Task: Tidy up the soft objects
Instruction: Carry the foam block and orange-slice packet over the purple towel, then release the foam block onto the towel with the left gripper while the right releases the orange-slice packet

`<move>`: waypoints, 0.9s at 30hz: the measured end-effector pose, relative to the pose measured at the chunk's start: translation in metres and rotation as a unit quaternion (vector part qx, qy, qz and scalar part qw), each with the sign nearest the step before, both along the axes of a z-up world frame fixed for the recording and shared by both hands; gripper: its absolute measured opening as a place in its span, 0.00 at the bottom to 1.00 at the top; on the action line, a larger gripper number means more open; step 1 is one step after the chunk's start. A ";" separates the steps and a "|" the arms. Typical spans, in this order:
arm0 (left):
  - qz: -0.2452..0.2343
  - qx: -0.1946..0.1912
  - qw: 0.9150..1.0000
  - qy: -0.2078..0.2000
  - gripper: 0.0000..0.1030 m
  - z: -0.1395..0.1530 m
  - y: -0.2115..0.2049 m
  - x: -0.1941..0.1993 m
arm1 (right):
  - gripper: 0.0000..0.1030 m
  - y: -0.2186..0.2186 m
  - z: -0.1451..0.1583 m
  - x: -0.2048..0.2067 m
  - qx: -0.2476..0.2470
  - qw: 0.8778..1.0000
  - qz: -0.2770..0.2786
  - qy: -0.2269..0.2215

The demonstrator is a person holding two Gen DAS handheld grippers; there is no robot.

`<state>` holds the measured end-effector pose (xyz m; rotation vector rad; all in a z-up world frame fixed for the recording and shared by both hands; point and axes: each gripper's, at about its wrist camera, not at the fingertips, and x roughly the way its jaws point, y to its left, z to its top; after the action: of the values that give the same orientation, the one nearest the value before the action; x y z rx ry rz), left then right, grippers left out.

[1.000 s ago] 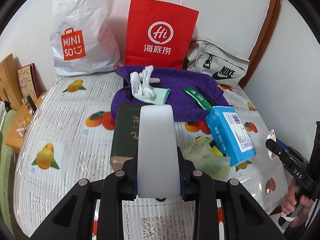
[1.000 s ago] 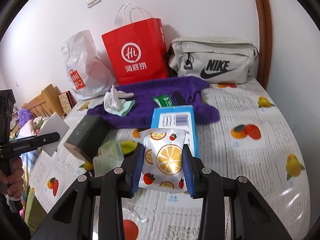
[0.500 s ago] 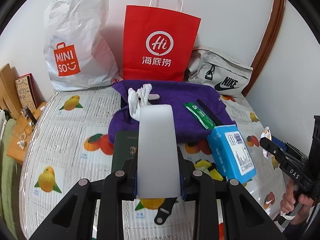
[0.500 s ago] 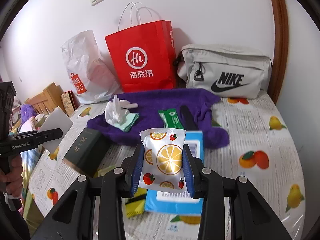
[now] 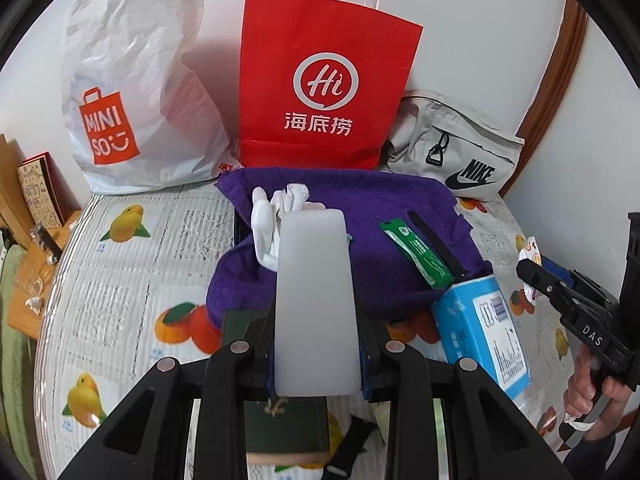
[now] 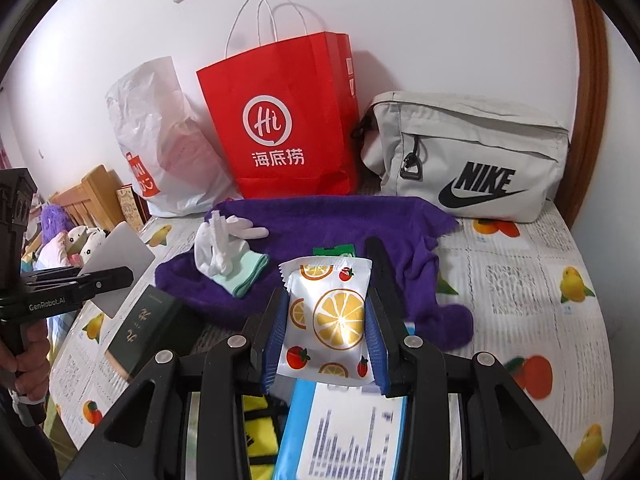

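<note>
- Left wrist view: a flat translucent white pad is being clamped between the jaws of the left hand-held gripper, above the near edge of a purple towel that is lying spread on the fruit-print bed cover.
- White gloves are being carried by the towel on its left part, just beyond the pad's far end; a green sachet is lying on its right part.
- A blue tissue pack is lying at the towel's near right edge.
- A white Miniso bag, a red paper bag and a grey Nike pouch are being propped against the far wall.
- Right wrist view: a fruit-print packet is being gripped by the right hand-held gripper, over the towel's near edge, with the blue pack below it.
- At the left, a dark green box is lying on the bed cover.
</note>
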<state>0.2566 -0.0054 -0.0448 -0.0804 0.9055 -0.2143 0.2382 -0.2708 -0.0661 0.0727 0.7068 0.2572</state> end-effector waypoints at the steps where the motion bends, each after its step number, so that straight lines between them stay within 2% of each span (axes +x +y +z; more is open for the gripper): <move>1: 0.000 0.001 1.000 0.001 0.27 -0.001 -0.001 0.004 | 0.36 0.000 0.000 0.006 -0.001 1.000 0.002 0.000; 9: -0.015 0.013 1.000 0.009 0.27 -0.012 -0.016 0.037 | 0.36 0.001 -0.002 0.040 -0.020 1.000 0.011 -0.003; 17: -0.026 0.019 0.999 0.024 0.27 -0.025 -0.024 0.065 | 0.36 0.001 -0.017 0.075 -0.013 0.999 0.027 0.031; 27: -0.034 0.013 0.998 0.050 0.27 -0.047 -0.028 0.091 | 0.37 0.005 -0.039 0.107 -0.036 0.997 0.036 0.057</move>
<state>0.3480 -0.0331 -0.0921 -0.0378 1.0116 -0.2630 0.3454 -0.2661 -0.1054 -0.0070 0.8326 0.2985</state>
